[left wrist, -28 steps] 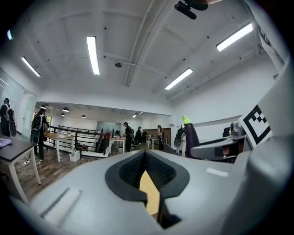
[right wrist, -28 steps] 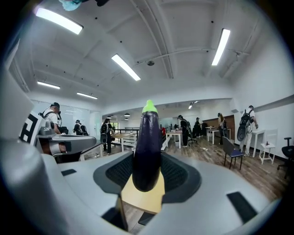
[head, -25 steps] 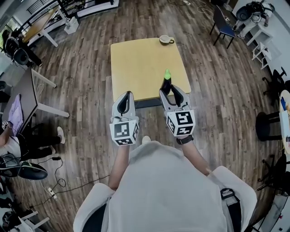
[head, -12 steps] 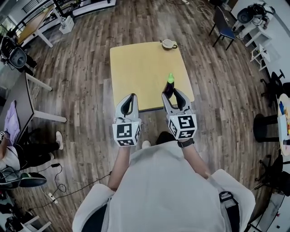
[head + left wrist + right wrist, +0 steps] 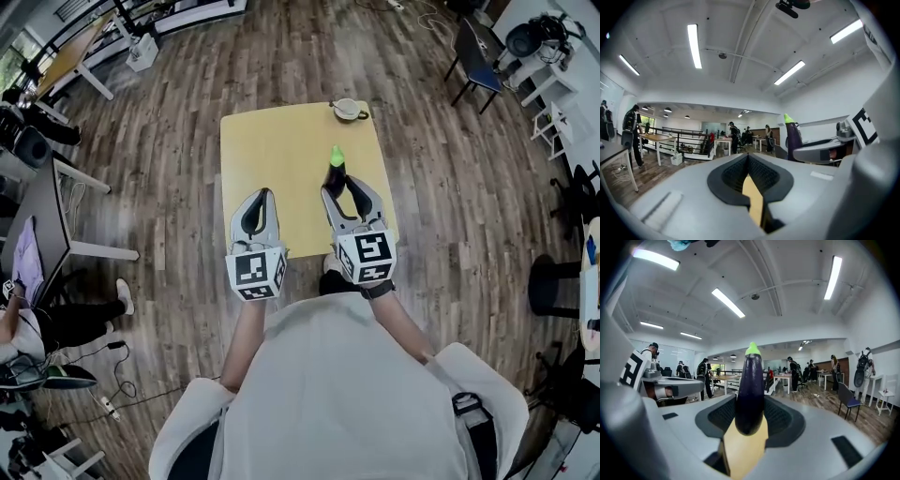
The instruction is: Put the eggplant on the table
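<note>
L gripper (image 5: 262, 194) is reaching fwd from the torso on a straight forearm, pointing level, w/ its tips hanging over the near edge of the table (image 5: 281, 141), left half. Its tongs are sitting narrow, tips together, nothing btwn them; only tabletop is showing thru the loop behind the pads. R gripper (image 5: 338, 184) is riding just right of it w/ the same fwd reach, nose dipping a touch, a dark band (image 5: 380, 290) wrapping that wrist. Its tongs are standing wide and clamping the eggplant (image 5: 335, 170), pads pressing both flanks of the purple body. The veg is standing upright, green cap up, over the table's near-right part, inboard of the right edge. Its lower end is poking below the pads w/ tabletop under it; whether it's touching the top can't be told. Open tabletop is stretching left of and beyond the eggplant. A cup (image 5: 348, 110) is sitting at the table's far edge by the right corner, well apart from the eggplant. Wood floor (image 5: 178, 169) is running open round the table; desks (image 5: 52, 211) are standing well left of it, a chair (image 5: 473, 54) well off its far right. Count: 2 grippers, each carrying 1 marker cube (L cube (image 5: 256, 273), R cube (image 5: 366, 256)), 1 eggplant, 1 table in reach, 1 cup.
</note>
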A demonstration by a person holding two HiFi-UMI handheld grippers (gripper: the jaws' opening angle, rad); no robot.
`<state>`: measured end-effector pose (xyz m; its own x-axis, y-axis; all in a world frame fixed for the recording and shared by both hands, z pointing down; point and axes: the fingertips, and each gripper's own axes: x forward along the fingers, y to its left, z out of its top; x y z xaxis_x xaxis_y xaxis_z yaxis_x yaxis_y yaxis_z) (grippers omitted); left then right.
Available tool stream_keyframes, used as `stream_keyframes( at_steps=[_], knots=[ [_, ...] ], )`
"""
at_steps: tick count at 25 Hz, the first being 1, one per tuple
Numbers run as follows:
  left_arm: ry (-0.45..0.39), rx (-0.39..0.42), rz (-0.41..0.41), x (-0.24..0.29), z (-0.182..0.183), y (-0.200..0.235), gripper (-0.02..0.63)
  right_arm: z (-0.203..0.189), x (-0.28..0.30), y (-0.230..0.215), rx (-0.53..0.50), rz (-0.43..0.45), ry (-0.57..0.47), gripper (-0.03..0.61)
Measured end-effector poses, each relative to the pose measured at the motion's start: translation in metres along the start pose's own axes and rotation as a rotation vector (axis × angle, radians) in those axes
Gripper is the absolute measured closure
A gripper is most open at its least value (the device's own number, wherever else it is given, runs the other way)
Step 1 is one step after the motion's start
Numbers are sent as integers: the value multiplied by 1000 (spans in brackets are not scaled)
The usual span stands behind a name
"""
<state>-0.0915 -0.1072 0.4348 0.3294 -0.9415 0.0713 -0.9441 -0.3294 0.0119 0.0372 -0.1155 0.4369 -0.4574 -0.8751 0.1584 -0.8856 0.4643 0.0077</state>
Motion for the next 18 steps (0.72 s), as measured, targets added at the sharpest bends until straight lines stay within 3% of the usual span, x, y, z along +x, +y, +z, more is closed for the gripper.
stream_keyframes(
  at_steps=[4, 12, 18],
  knots=[
    [-37, 9, 90, 36, 16, 12, 606, 14, 32, -30, 3, 36, -28, 391],
    [8, 26, 85, 96, 20, -4, 606, 15, 66, -72, 19, 112, -17, 391],
    [59, 12, 52, 123, 12, -6, 606, 13, 94, -96, -37, 101, -1, 390]
  ],
)
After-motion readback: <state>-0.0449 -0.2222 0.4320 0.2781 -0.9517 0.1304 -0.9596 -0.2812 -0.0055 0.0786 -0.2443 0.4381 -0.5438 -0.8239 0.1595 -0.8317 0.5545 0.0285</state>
